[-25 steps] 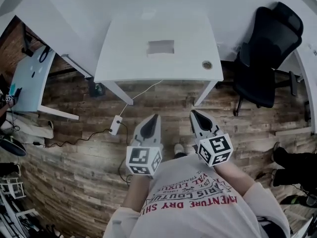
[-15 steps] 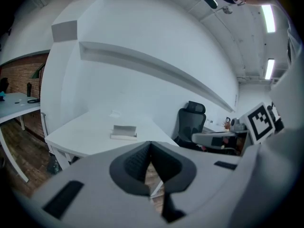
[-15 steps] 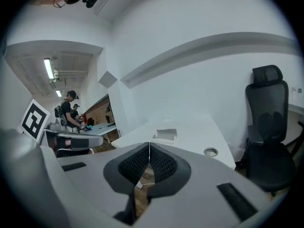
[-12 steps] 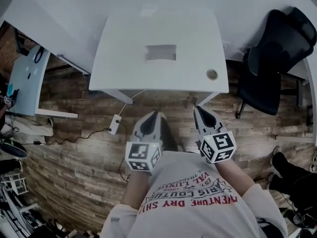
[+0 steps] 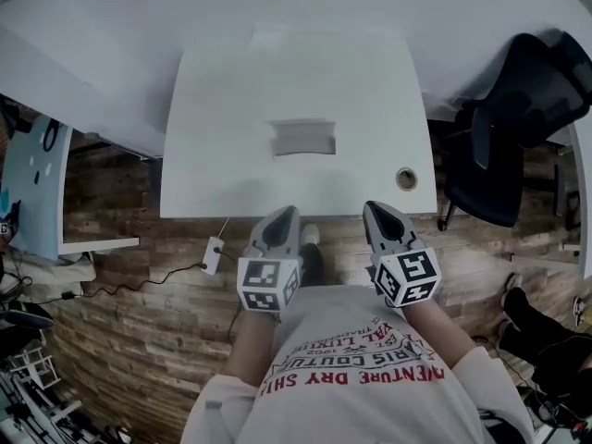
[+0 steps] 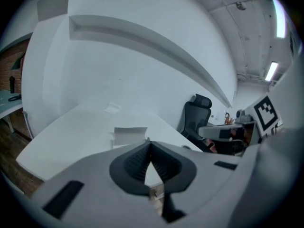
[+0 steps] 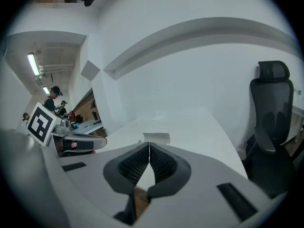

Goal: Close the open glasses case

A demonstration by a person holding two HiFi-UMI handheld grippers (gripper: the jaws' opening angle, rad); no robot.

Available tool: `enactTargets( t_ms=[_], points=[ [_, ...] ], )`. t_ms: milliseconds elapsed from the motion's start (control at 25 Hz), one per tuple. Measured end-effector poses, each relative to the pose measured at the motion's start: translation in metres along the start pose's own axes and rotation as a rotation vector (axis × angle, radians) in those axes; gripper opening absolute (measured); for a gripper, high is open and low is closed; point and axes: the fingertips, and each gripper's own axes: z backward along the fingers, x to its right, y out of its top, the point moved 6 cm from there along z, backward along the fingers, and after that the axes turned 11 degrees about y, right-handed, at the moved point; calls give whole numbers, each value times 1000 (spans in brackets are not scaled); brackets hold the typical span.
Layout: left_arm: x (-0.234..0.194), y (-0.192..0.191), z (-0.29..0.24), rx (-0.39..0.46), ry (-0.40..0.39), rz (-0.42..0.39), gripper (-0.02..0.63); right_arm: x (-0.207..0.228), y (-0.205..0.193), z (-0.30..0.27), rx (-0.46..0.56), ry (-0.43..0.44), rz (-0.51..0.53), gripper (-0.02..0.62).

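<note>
The glasses case point(image 5: 304, 138) is a pale grey box with its lid up, in the middle of the white table point(image 5: 213, 109). It shows just past the jaw tips in the left gripper view point(image 6: 129, 136) and the right gripper view point(image 7: 156, 137). My left gripper point(image 5: 288, 214) is shut and empty, held at the table's near edge, well short of the case. My right gripper point(image 5: 373, 209) is shut and empty too, level with the left one. In both gripper views the jaws meet at the tips with nothing between them: left gripper point(image 6: 149, 142), right gripper point(image 7: 149, 145).
A round ring-shaped thing point(image 5: 406, 178) sits near the table's front right corner. A black office chair point(image 5: 518, 128) stands to the right. A white slip of paper point(image 6: 113, 108) lies at the table's far side. A power strip point(image 5: 213, 255) and cable lie on the wooden floor.
The person has stepped toward the table. The table and case have slid nearer in the head view, and both shut grippers now reach its near edge.
</note>
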Motion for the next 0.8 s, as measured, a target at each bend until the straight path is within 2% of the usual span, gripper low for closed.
enactTargets(
  t_ms=[240,440,600,800],
  points=[
    [-37,9,-63,-86,-35,-16,3,22,13,-60,-96,-50,-36,12],
    [-65,5,-107,-154,-64,-4,3,31,11,-105,-142,-58,-77,12],
    [-83,-3,-134,-214,-50,-34,3,38,15,-128,-163,-66,-89,12],
    [-89,-17,-154,-278,-45,-31,3,49,8,-143,-226,-69,-94,12]
  ],
)
